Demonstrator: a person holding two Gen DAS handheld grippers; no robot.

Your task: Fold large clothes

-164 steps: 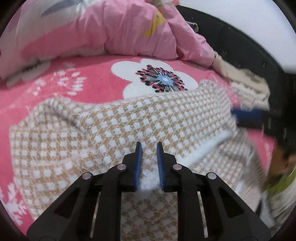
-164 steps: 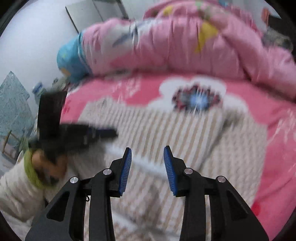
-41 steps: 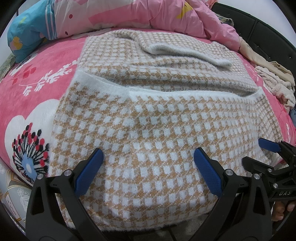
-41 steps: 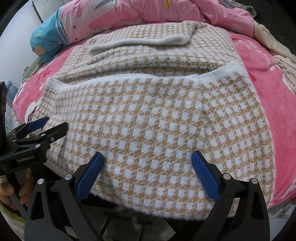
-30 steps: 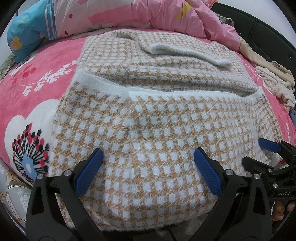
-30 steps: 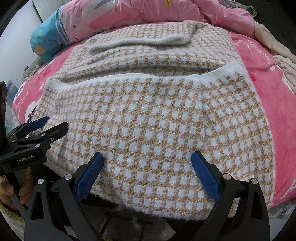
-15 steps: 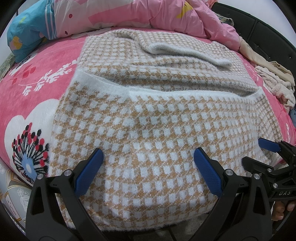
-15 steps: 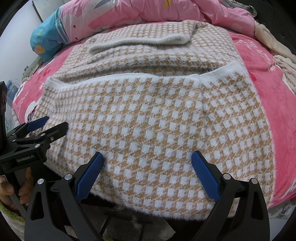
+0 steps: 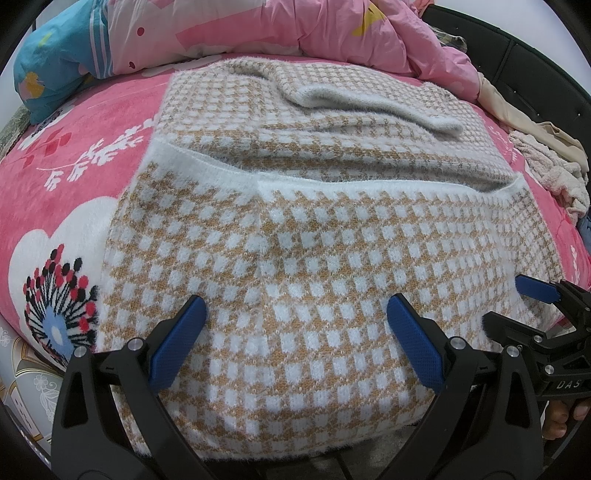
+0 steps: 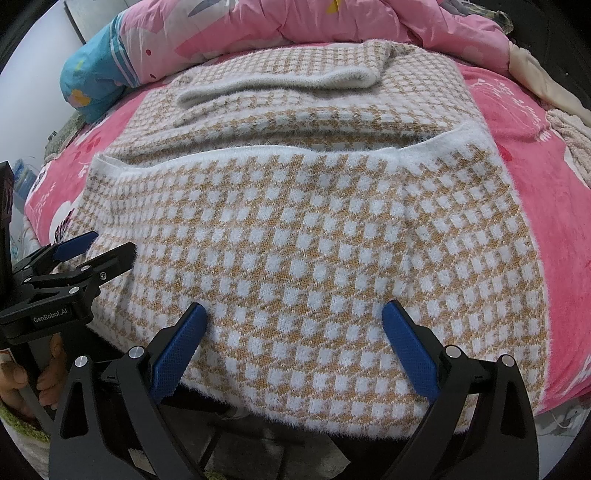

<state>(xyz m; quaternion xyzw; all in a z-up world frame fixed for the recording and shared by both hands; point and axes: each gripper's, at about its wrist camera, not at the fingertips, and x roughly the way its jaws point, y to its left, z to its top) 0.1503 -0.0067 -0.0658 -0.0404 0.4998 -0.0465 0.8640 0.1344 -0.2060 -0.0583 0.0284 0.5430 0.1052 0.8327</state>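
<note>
The checked sweater (image 9: 314,258), tan and white and fluffy, lies spread on the pink flowered blanket (image 9: 74,162) of a bed and fills the middle of both wrist views. Its near part is folded over the far part, so a white hem band (image 9: 369,184) crosses the frame from left to right at about mid height. In the upper part of the frame one sleeve (image 9: 369,99) lies across the body of the sweater, with its pale cuff toward the right in the left wrist view. The near edge of the sweater hangs over the edge of the bed at the bottom of the frame.

The left gripper (image 9: 295,339) is at the bottom centre of its own view, spread wide and grasping nothing; its blue pads (image 9: 177,343) are over the near edge of the sweater, but I cannot tell if they touch the knit. The right gripper (image 10: 295,339) stands the same way in its own view, wide apart and empty, in front of the same near edge. Each gripper is also seen from the side in the other view, at the lower border near the corner of the sweater.

Behind the sweater, at the top of the frame, a pink quilt (image 9: 295,29) is piled, with a blue pillow (image 9: 48,74) at the upper left. Some pale clothes (image 9: 546,162) lie at the right border.
</note>
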